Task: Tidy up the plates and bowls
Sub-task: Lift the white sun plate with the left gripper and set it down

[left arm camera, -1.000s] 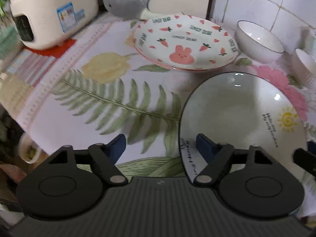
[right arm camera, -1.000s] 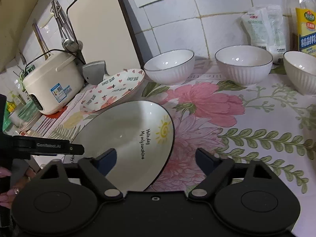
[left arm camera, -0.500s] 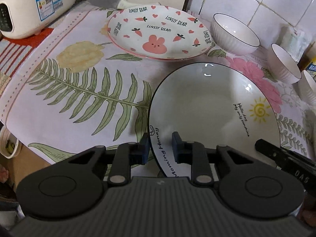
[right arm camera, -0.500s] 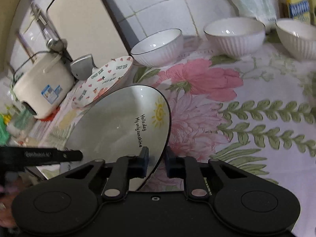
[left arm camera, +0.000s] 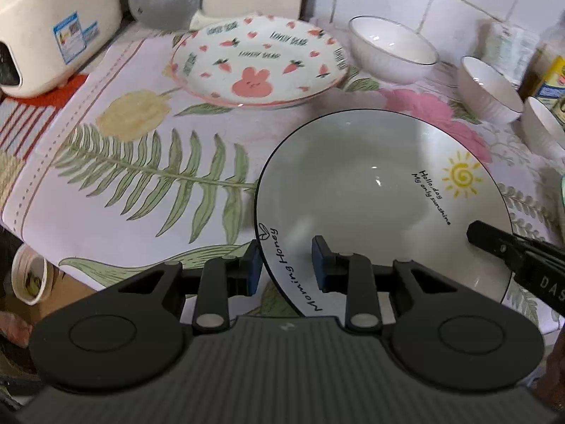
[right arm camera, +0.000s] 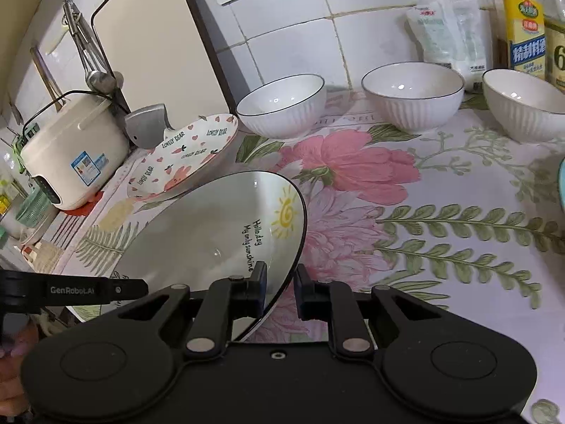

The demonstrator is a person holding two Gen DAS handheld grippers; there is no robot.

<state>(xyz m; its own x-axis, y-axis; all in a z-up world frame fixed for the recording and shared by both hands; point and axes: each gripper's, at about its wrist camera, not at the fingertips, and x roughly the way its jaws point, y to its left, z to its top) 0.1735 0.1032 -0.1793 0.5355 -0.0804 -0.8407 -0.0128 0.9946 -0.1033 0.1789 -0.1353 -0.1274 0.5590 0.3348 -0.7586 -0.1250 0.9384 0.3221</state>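
A white plate with a black rim, a yellow sun and black lettering (left arm camera: 370, 183) (right arm camera: 212, 226) is held at two spots on its near rim. My left gripper (left arm camera: 286, 265) has one blue pad outside the rim and one inside by the words "Morning Honey"; its jaws are opening slightly, the rim still between them. My right gripper (right arm camera: 280, 289) is shut on the rim below the sun. Behind lies a bunny plate (left arm camera: 254, 63) (right arm camera: 183, 155). Three white ribbed bowls (right arm camera: 282, 106) (right arm camera: 413, 95) (right arm camera: 522, 106) stand along the tiled wall.
A cream rice cooker (left arm camera: 46, 28) and a cleaver blade (left arm camera: 166, 0) sit at the back left. Bottles and a bag (right arm camera: 522, 24) stand at the back right. The flowered cloth's front edge runs just past my left fingers, with a cup (left arm camera: 28, 275) below it.
Both grippers went from wide open to closed on the sun plate's near rim. The left pads now stand a little wider than half a second ago. The left view has shifted.
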